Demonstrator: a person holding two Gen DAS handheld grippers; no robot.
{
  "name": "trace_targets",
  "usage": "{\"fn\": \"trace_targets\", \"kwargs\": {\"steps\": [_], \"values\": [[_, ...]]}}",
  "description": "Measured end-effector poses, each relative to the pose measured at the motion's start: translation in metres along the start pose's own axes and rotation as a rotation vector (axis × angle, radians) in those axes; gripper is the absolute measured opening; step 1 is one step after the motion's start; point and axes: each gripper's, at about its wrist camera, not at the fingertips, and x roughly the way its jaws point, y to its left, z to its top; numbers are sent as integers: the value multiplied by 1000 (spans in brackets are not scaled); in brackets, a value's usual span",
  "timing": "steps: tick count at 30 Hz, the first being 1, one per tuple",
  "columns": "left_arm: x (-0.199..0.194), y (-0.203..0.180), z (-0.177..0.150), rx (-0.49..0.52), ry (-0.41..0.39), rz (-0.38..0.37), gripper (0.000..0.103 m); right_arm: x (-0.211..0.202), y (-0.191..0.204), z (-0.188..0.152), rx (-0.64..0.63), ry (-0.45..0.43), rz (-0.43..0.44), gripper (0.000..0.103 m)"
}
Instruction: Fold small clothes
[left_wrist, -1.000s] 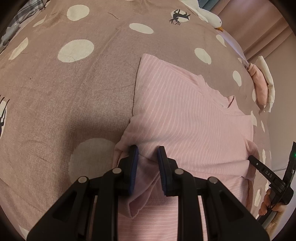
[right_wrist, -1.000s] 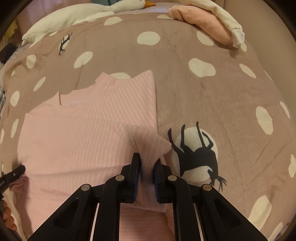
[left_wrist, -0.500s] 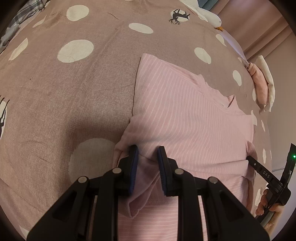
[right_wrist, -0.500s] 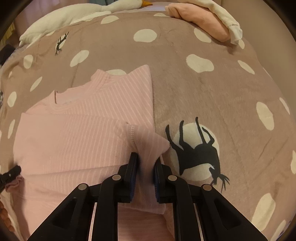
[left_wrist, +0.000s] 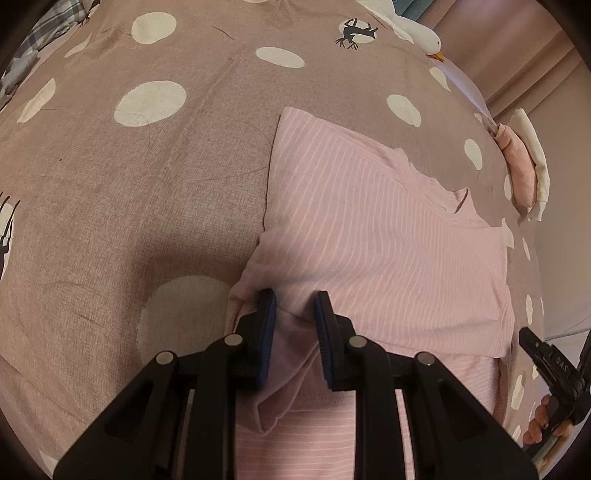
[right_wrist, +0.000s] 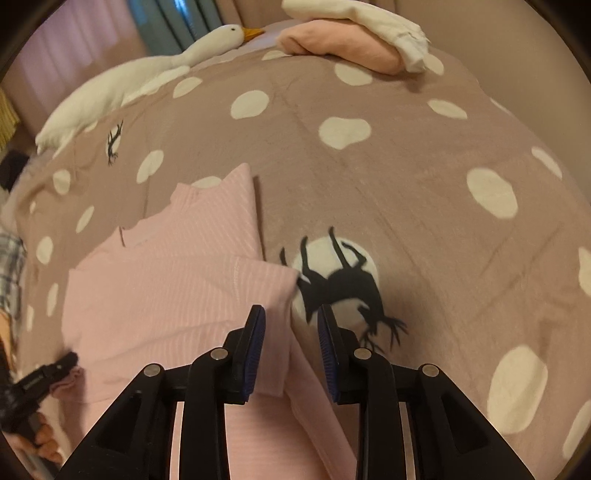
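The right tool (right_wrist: 290, 328) has just spread apart and let go of the pink striped top (right_wrist: 177, 280), now lying folded on the bed (right_wrist: 424, 206), while the left tool (left_wrist: 294, 312), also apart, straddles a loose fold, so this fold looks finished.

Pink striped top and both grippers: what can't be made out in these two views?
- Pink striped top: its near hem is cut off by the bottom edge and hidden behind the left gripper.
- Left view: whether the fabric fold between the parted pads is pinched or loose is unclear.
- Right view: the right gripper blocks the top's near corner.
- Folded pile: garment types and count unclear.
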Motion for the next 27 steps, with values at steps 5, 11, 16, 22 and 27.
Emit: {"fn": "trace_targets", "kwargs": {"steps": [5,11,16,22,27], "values": [[0,0,0,2,-2,2,24,4,3,-14,6,34,75,27],[-1,1,0,2,-5,-1,24,23,10,-26,-17,64,44,27],[-1,1,-1,2,-5,-3,24,10,12,-27,-53,17,3,6],[-2,1,-1,-1,-5,-7,24,-12,11,-18,-65,-55,21,5],[-2,1,-1,4,-8,-7,24,13,6,-23,-50,7,-15,5]]}}
